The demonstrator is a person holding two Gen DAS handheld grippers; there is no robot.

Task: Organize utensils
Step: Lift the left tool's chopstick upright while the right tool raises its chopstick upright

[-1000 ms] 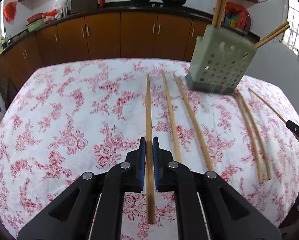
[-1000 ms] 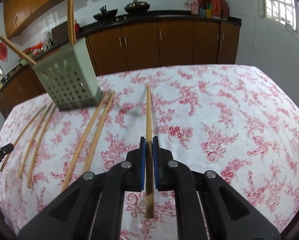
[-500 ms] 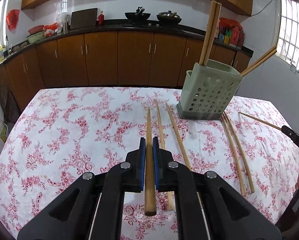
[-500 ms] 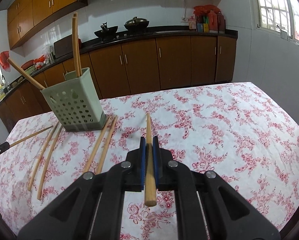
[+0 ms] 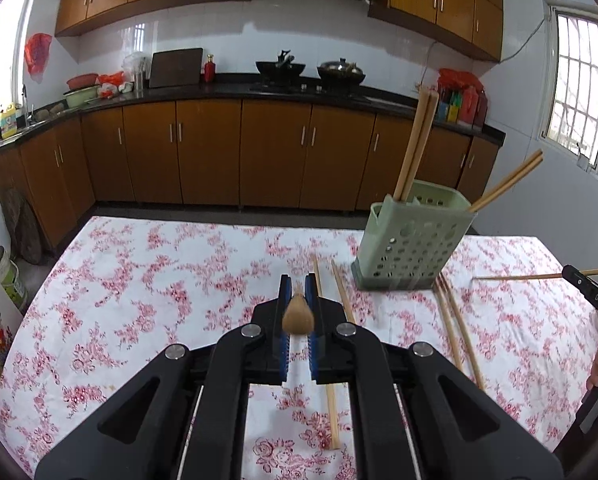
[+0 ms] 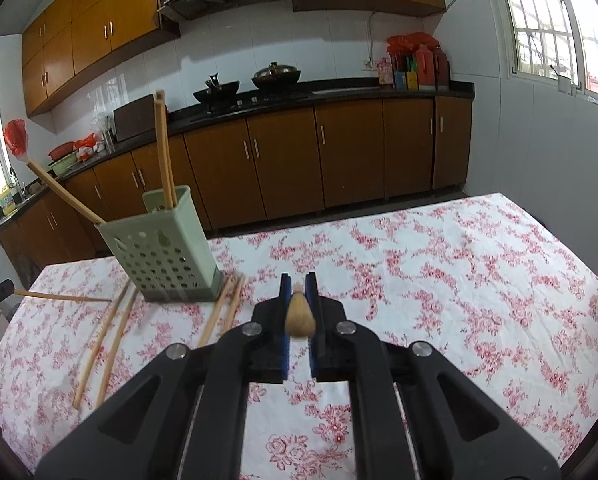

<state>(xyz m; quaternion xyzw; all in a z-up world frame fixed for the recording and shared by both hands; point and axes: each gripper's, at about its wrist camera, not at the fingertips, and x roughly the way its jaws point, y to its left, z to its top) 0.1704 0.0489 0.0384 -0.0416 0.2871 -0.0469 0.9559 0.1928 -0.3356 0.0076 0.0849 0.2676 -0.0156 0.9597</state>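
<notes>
My left gripper [image 5: 298,285] is shut on a wooden chopstick [image 5: 297,316], held above the floral table and seen end-on. My right gripper [image 6: 298,285] is shut on another wooden chopstick [image 6: 299,314], also seen end-on. A green perforated utensil holder [image 5: 413,246] stands on the table right of the left gripper, with several chopsticks standing in it; in the right wrist view the holder [image 6: 163,256] is to the left. Loose chopsticks [image 5: 457,328] lie on the cloth beside the holder, and more loose chopsticks [image 6: 107,332] show in the right wrist view.
The table has a red-flowered white cloth [image 5: 147,280]. Brown kitchen cabinets [image 5: 239,152] and a black counter with pots stand behind it. The right gripper's tip [image 5: 587,292] shows at the right edge of the left wrist view.
Both grippers have lifted and tilted up with their chopsticks, which now point straight ahead and appear end-on. The table and holder look farther away.
</notes>
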